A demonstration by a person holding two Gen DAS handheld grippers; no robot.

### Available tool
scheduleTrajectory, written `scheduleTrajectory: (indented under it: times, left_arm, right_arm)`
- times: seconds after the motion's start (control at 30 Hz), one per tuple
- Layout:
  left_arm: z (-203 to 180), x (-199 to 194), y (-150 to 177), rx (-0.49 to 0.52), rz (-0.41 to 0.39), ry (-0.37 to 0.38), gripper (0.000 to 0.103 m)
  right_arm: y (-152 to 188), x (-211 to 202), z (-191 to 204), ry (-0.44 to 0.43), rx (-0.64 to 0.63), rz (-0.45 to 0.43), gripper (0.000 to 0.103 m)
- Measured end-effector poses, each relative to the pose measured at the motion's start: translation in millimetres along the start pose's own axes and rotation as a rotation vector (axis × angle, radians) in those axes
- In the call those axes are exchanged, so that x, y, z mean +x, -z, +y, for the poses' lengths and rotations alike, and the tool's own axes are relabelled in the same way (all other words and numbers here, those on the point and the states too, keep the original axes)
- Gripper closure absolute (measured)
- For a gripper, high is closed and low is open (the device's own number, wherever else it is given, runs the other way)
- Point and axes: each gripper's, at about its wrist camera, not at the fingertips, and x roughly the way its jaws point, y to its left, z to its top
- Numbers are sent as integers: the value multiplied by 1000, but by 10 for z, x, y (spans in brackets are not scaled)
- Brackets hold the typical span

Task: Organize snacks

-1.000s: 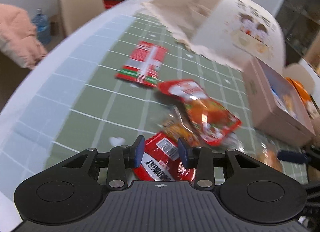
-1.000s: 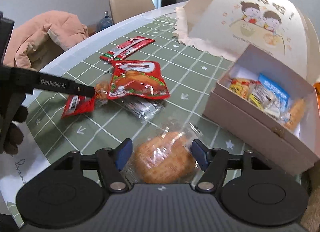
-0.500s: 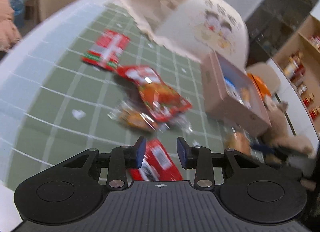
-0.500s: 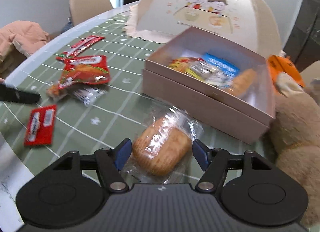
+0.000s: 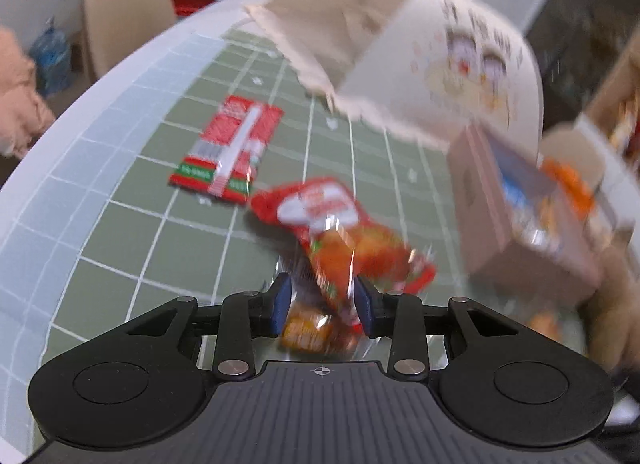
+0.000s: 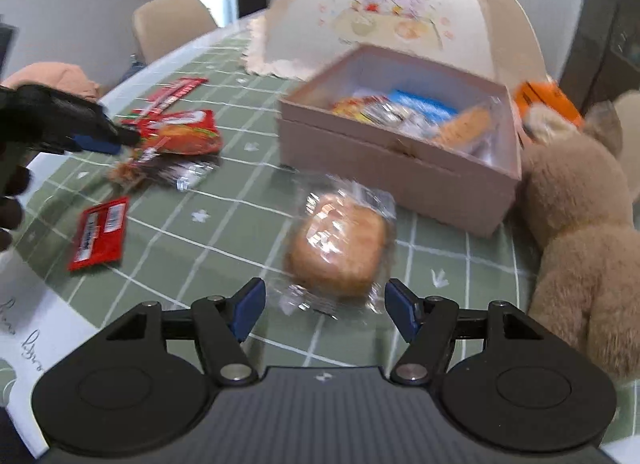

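- The left gripper (image 5: pixel 322 310) is seen part open above the desk (image 5: pixel 120 232), its jaws on either side of a red snack bag (image 5: pixel 344 240) and a small orange packet (image 5: pixel 306 330); whether the pads press on either cannot be told through the blur.
- The right gripper (image 6: pixel 325 306) is seen with its jaws wide apart and nothing gripped; a wrapped bun (image 6: pixel 340 244) lies on the desk just ahead of the fingertips.
- A pink box (image 6: pixel 392 167) stands open beyond the bun, towards the desk's far right edge, with several snacks inside it.
- A flat red packet (image 6: pixel 98 234) lies alone near the desk's left edge.
- A striped red packet (image 5: pixel 228 149) lies farther back, and a domed food cover (image 6: pixel 400 11) behind the box.
- A plush toy (image 6: pixel 580 223) is placed against the box's right side.
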Motion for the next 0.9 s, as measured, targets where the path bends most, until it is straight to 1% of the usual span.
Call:
scheduleTrajectory:
  times: [0.03,0.1,0.2,0.27,0.33,0.4,0.47,0.57,0.67,0.7,0.73,0.8,0.9]
  left_arm:
    - [-15,10,49,23,15,-2,65]
    - [-26,-38,141,46,12,19,65]
    - [-61,-78,235,62,38,77,65]
    - [-134,-83,275,99,68,111,65]
    - [-200,-94,313,122,102,146,69]
    - [-212,-143,355,112,117,165,71]
    - [-174,-226,383,84,108,147,71]
    - [-60,-337,389,35,97,81,72]
    - [91,-442,373,-1,79,10,73]
    - [144,-471,360,-22,79,-3,73]
    - [193,-491,354,-49,85,-4,73]
    - [294,-507,337,-123,108,26,73]
    - [394,-474,309,-244,144,75,73]
  right_arm:
    - [-9,-16,41,-5,-21,-10,37]
    - [-20,-36,114,-12,-55,-24,37]
    - [-44,-9,208,-41,-71,-30,37]
    - [-66,42,261,-67,-70,-31,37]
    - [-100,99,342,-93,-73,-33,36]
    - [-130,136,433,-116,-84,-34,36]
    - [-159,166,536,-148,-103,-27,36]
    - [-155,181,637,-169,-142,-18,36]
    - [-132,168,723,-144,-192,-32,36]
    - [-128,166,731,-131,-209,-38,37]
    - [-125,162,744,-120,-220,-41,37]
    - [-133,160,733,-133,-216,-35,37]
    - [-169,169,785,-230,-180,13,37]
